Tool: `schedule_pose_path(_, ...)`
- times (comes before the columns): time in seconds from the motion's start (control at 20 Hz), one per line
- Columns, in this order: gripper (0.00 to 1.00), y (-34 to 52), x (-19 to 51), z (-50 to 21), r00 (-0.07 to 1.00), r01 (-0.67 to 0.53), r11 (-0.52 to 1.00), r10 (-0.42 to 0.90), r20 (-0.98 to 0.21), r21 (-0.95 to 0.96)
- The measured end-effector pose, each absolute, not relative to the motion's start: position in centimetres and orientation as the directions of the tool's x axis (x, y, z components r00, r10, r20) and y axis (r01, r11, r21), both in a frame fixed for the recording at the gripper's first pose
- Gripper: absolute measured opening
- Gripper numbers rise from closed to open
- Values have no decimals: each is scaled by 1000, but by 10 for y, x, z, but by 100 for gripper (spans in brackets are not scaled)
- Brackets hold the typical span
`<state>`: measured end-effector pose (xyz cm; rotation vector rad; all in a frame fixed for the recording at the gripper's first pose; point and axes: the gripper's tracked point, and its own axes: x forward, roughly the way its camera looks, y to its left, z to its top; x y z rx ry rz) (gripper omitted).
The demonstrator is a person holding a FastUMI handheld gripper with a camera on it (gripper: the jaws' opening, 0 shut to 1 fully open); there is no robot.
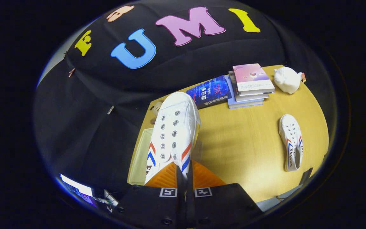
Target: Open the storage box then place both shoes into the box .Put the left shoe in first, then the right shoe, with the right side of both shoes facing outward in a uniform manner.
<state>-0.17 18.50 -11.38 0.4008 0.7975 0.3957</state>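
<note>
My gripper [183, 173] is shut on the heel rim of a white shoe [173, 133] with red and blue stripes, its toe pointing away from me. The shoe hangs above the clear storage box [138, 159], which stands at the left edge of the yellow table [243, 149]. The box shows only partly behind the shoe, and I cannot tell how its lid stands. A second matching white shoe [291, 143] lies on the table well off to the right of my fingers, toe pointing away.
A blue book [210, 91] and a stack of books [251, 86] lie at the table's far edge, with a white figurine [287, 80] to their right. A lit screen [78, 190] sits low on the left, off the table.
</note>
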Motion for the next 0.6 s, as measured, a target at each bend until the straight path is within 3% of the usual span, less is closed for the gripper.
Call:
schedule_pose_path(0.4, 5, 287, -12, -127, 526, -223, 819, 557, -643, 528)
schedule_pose_path(0.6, 5, 321, -15, -162, 476, -217, 844, 530, -702, 490)
